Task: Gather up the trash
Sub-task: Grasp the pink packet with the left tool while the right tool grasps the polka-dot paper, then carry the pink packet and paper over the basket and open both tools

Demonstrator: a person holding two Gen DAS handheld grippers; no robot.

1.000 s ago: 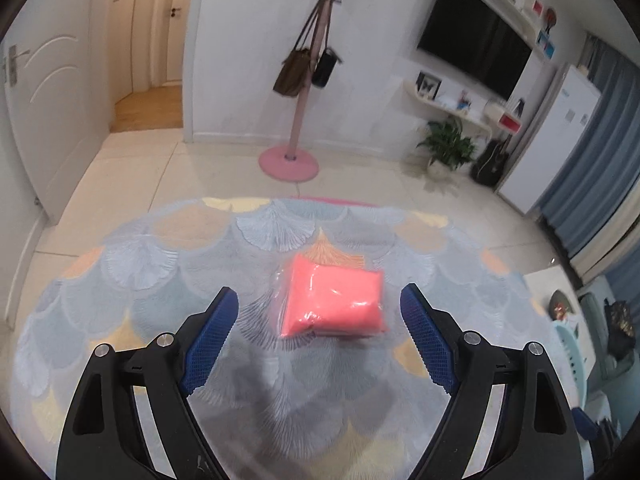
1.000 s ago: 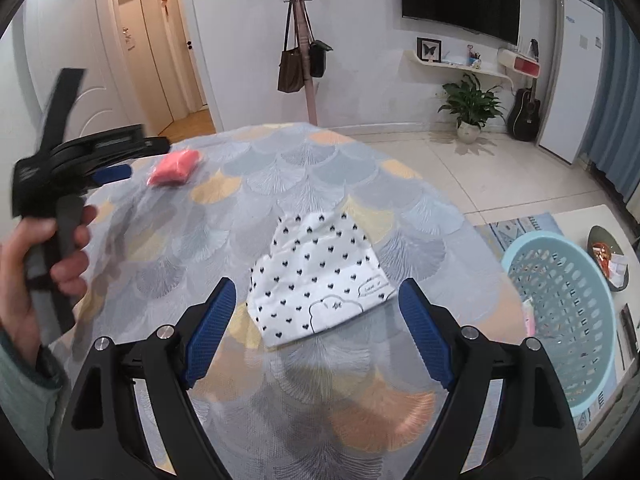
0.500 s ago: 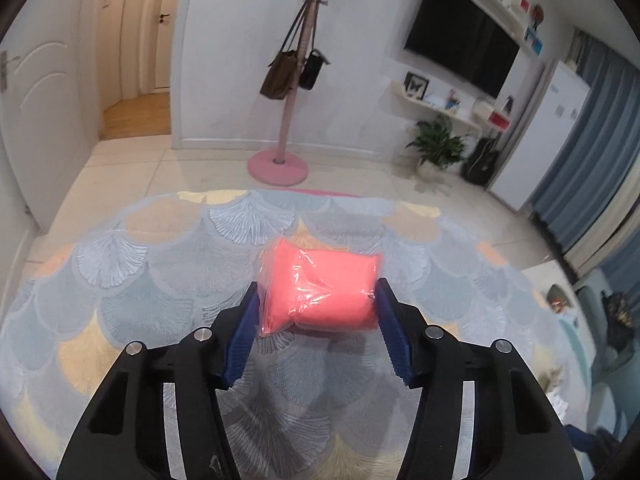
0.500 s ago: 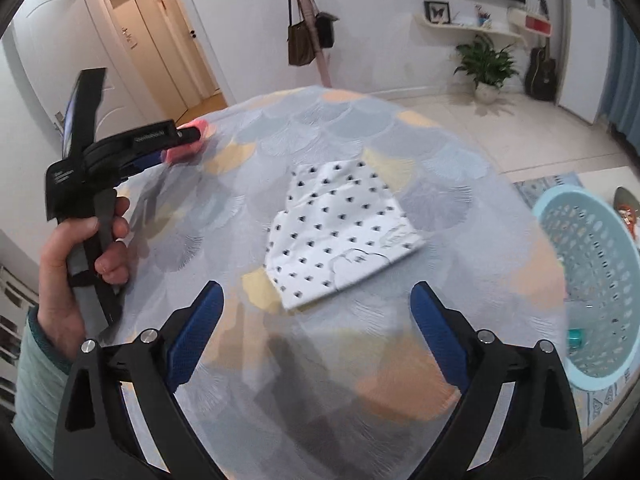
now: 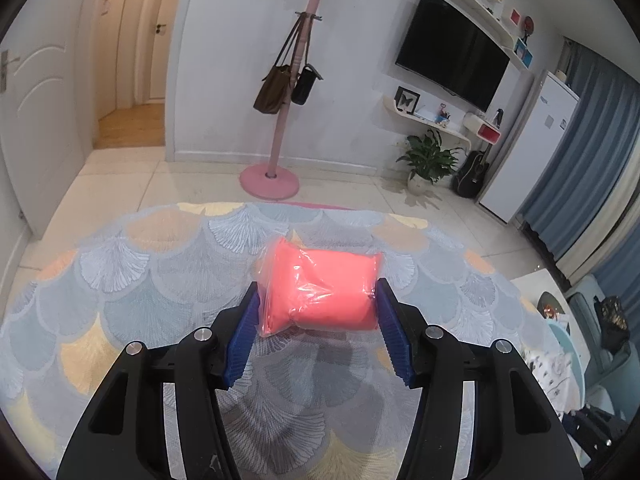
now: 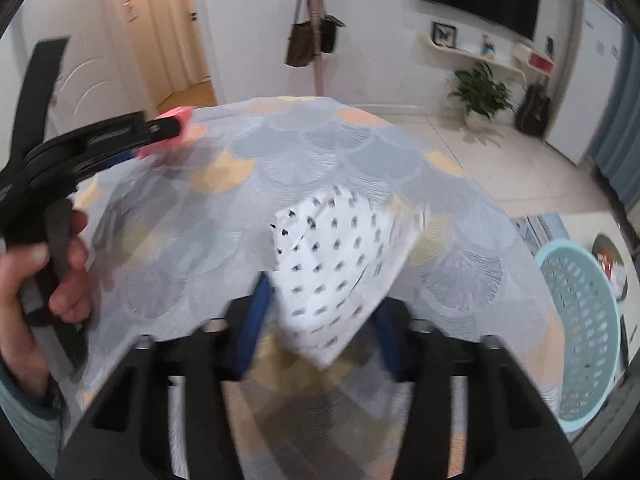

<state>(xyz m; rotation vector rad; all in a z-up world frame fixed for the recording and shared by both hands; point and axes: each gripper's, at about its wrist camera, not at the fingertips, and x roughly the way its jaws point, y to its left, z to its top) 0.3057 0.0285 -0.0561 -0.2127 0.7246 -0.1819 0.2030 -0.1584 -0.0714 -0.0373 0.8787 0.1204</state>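
Note:
My left gripper (image 5: 318, 316) is shut on a pink plastic-wrapped packet (image 5: 322, 288), held just above the patterned tablecloth (image 5: 140, 280). In the right wrist view the left gripper (image 6: 160, 136) shows at the far left with the pink packet (image 6: 176, 116) in it. My right gripper (image 6: 320, 320) is shut on a white packet with black dots (image 6: 340, 272), which is lifted and bent off the cloth (image 6: 320, 160). The right wrist view is blurred.
A light blue plastic basket (image 6: 584, 320) stands on the floor to the right of the table. A pink coat stand (image 5: 276, 120) with bags, a potted plant (image 5: 428, 160) and a TV wall lie beyond the table's far edge.
The left gripper closed on the pink packet and lifted it slightly. The right gripper moved onto the white dotted packet, closed on it and raised it.

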